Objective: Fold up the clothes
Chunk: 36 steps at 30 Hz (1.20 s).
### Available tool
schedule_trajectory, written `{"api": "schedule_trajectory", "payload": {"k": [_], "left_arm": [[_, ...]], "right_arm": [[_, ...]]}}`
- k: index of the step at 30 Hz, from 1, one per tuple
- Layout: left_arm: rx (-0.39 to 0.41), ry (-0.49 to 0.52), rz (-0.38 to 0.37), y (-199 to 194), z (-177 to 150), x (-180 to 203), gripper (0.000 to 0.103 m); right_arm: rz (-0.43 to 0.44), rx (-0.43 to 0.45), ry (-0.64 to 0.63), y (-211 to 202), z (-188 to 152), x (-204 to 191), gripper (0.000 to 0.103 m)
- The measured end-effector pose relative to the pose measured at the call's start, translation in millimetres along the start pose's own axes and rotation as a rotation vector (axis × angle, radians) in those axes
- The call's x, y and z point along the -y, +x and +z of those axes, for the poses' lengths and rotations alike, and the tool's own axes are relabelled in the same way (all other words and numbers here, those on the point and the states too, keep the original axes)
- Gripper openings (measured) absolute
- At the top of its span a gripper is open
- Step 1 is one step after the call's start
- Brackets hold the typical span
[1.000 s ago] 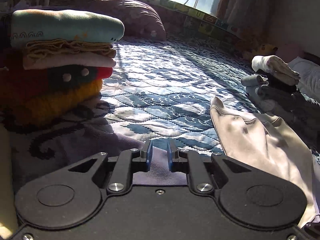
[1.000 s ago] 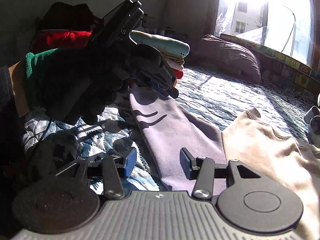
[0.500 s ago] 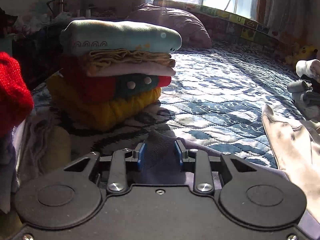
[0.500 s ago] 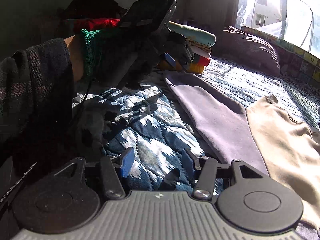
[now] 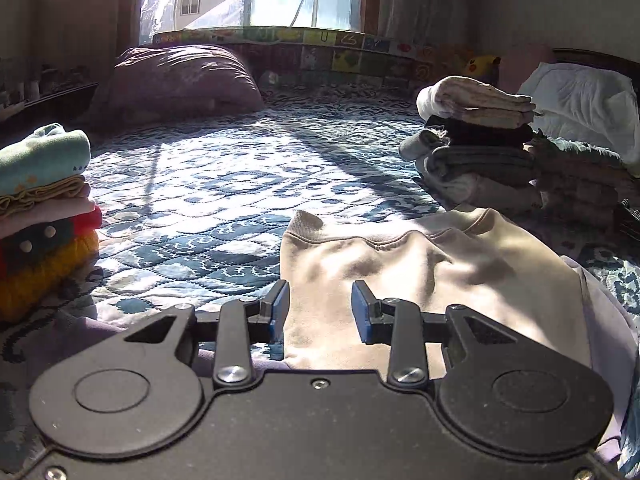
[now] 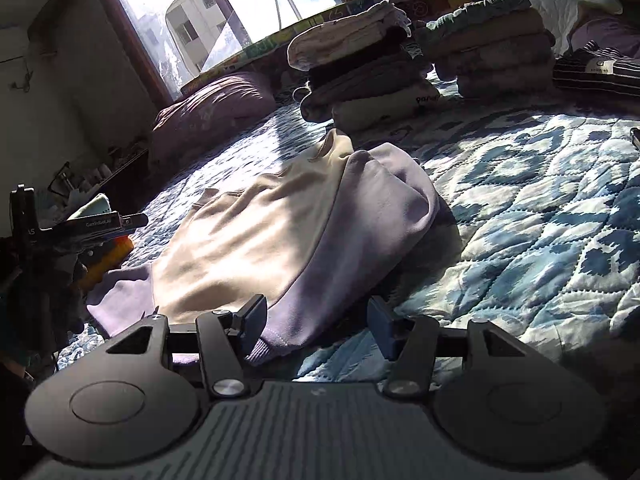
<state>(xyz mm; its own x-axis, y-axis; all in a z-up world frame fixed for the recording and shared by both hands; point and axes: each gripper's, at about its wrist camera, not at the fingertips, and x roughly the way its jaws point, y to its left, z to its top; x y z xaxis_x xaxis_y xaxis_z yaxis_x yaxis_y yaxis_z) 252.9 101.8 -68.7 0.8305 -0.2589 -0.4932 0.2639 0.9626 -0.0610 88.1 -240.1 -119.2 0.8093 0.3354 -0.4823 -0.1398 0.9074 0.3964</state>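
Note:
A beige and lilac sweatshirt (image 5: 420, 272) lies spread on the blue quilted bed (image 5: 224, 184). My left gripper (image 5: 319, 310) is open just above the beige body near its left edge, nothing between its blue pads. In the right wrist view the sweatshirt (image 6: 260, 240) shows its lilac sleeve folded over the right side. My right gripper (image 6: 316, 322) is open, its left finger over the lilac cuff (image 6: 260, 350), its right finger over the quilt. The left gripper's body (image 6: 92, 226) shows at the far left there.
A stack of folded clothes (image 5: 44, 208) stands at the left. Another folded stack (image 5: 480, 140) sits at the right, with more piles (image 6: 500, 44) and a striped item (image 6: 596, 72) beyond. A purple pillow (image 5: 180, 76) lies under the window. White bedding (image 5: 580, 100) is far right.
My left gripper let go of the lilac sleeve, opened, and swung right over the beige body. My right gripper moved right to the sweatshirt's lower right cuff and stayed open.

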Motion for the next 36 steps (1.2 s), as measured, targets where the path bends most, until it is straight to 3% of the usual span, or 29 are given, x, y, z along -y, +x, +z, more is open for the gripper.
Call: {"api": "schedule_trajectory", "payload": {"k": [4,6,9,14,18,20,25,28,31,32,34,36], "left_arm": [[-0.023,0.062,-0.114,8,-3,67,0.032],[-0.058,0.068,-0.179,12,-11,98,0.033],[-0.129,0.087,-0.26,18,-29,140,0.034],[-0.199,0.104,-0.335,27,-53,185,0.034],[-0.205,0.125,-0.358,37,-58,194,0.036],[-0.215,0.115,-0.358,42,-59,193,0.036],[-0.227,0.084,-0.366,48,-60,186,0.036],[-0.227,0.082,-0.37,49,-60,184,0.036],[-0.23,0.066,-0.355,52,-60,178,0.036],[-0.23,0.061,-0.352,53,-60,177,0.036],[-0.232,0.05,-0.35,54,-59,173,0.036],[-0.237,0.049,-0.345,55,-60,172,0.037]], "right_arm": [[-0.103,0.08,0.266,-4,24,77,0.058],[-0.127,0.099,0.262,7,39,91,0.058],[-0.116,0.059,0.243,47,76,110,0.057],[-0.07,-0.024,0.246,108,122,131,0.049],[-0.067,-0.065,0.347,131,136,155,0.036],[-0.06,-0.084,0.408,137,137,167,0.036],[0.024,-0.155,0.416,156,144,170,0.037],[0.069,-0.195,0.447,173,155,168,0.045],[0.087,-0.236,0.44,185,164,160,0.045],[0.085,-0.263,0.424,190,166,156,0.043],[0.076,-0.281,0.373,191,167,146,0.016],[0.075,-0.268,0.331,185,167,138,0.013]]}}
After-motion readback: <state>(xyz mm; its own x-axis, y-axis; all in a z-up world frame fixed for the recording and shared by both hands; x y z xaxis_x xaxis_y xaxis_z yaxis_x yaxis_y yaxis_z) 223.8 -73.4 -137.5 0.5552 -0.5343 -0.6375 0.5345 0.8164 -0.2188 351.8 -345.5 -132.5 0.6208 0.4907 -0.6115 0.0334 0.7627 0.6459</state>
